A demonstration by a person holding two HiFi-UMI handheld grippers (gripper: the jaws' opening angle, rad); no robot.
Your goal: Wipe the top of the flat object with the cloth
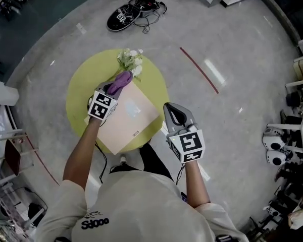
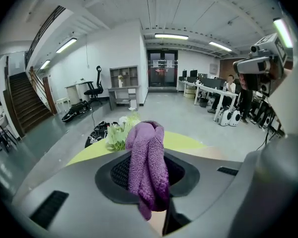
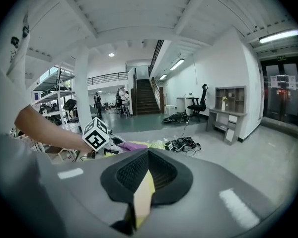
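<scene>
At board's (image 1: 126,121) far corner: cloth (image 1: 122,78) clamped in left claw (image 1: 111,88).

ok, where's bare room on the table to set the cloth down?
Bare table on the left arc, between rim and board, and on the far-right arc from flowers to the board's right corner. The board's top is bare too. Crowded at the far edge: flowers, cloth and left gripper meet. Right gripper hangs by the right rim.
</scene>
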